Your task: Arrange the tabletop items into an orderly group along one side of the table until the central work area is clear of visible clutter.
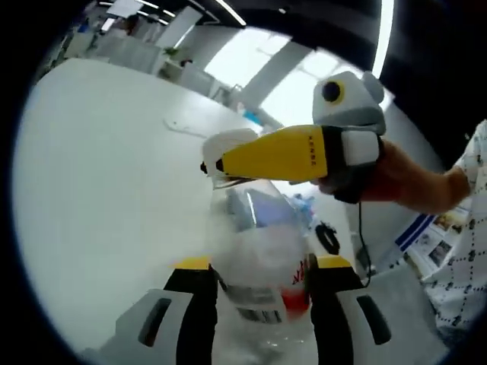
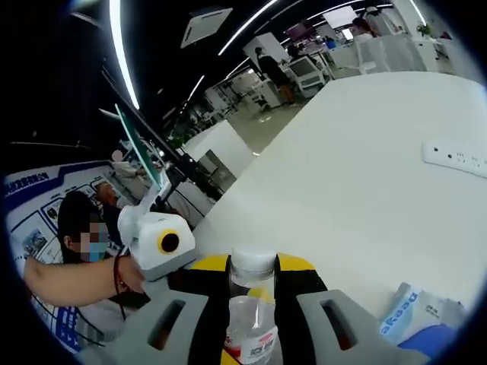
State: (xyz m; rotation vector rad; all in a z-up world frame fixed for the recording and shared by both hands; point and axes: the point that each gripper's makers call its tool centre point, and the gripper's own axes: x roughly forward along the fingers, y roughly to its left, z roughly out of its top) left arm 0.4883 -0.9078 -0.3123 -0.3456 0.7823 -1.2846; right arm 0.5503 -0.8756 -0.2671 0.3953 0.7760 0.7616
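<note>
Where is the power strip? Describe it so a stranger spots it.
In the right gripper view, find the big white table. The power strip lies flat on it near the view's right edge. It is a white bar with small dark holes, unlike the blue-and-white packet lower down.

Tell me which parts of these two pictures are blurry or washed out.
Left gripper view: the clear plastic bottle between the jaws is smeared and hazy, and the windows behind are blown out white. Right gripper view: sharper; the bottle's white cap is crisp, and ceiling light strips glare.
</note>
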